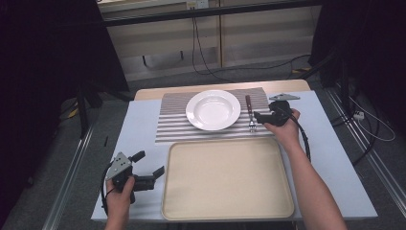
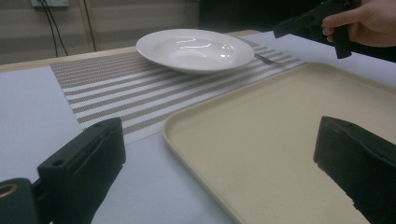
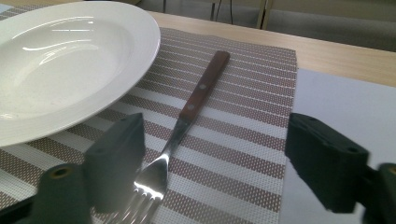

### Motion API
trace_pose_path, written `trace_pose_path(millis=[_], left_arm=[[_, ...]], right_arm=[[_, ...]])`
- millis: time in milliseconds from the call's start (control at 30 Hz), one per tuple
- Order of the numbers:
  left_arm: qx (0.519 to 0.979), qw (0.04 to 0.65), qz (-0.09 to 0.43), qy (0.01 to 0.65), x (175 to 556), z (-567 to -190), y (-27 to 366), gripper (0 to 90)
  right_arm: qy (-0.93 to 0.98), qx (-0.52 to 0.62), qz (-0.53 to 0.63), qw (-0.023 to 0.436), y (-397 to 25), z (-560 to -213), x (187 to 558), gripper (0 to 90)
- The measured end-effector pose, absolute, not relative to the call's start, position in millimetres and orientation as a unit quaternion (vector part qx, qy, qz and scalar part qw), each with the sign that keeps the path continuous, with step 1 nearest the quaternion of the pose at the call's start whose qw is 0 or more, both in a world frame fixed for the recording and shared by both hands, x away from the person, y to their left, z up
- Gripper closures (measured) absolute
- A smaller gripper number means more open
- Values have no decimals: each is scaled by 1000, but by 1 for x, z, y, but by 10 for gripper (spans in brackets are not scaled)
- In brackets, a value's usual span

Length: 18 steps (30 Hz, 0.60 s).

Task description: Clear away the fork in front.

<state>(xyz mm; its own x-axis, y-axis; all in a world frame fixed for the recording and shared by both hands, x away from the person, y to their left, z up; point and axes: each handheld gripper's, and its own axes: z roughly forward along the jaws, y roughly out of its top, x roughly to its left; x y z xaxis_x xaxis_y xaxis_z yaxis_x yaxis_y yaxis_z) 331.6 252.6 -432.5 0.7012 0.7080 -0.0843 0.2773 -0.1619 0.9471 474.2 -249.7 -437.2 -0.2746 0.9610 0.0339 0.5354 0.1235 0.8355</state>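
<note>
Fork [image 3: 187, 116] one, plate [image 1: 213, 109] one, tray [image 1: 227, 211] one, seemingly empty.

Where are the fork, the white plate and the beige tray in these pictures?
fork [image 3: 201, 91]: right gripper view, on its brown wooden handle.
white plate [image 1: 213, 109]: high view, on the middle of its bowl.
beige tray [image 1: 227, 178]: high view, on its bare flat floor.

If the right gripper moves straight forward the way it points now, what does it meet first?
Most likely the wooden-handled metal fork on the striped placemat: it lies between the open jaws of the right gripper, its prongs nearest. Depth is unclear, so the jaws may pass just over it.
</note>
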Motion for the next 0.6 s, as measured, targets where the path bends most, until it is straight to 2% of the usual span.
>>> trace_pose_path(millis=[167, 233, 433, 600], left_arm=[[734, 556, 198, 337, 331, -432, 255, 24], [733, 556, 198, 338, 331, -432, 255, 24], [737, 553, 200, 334, 331, -432, 255, 24], [734, 554, 200, 337, 331, -432, 256, 25]], right_arm=[[705, 529, 387, 271, -245, -438, 478, 313], [711, 524, 388, 263, -241, -439, 481, 403], [726, 517, 376, 253, -232, -440, 490, 548], [742, 519, 348, 243, -224, -448, 499, 563]])
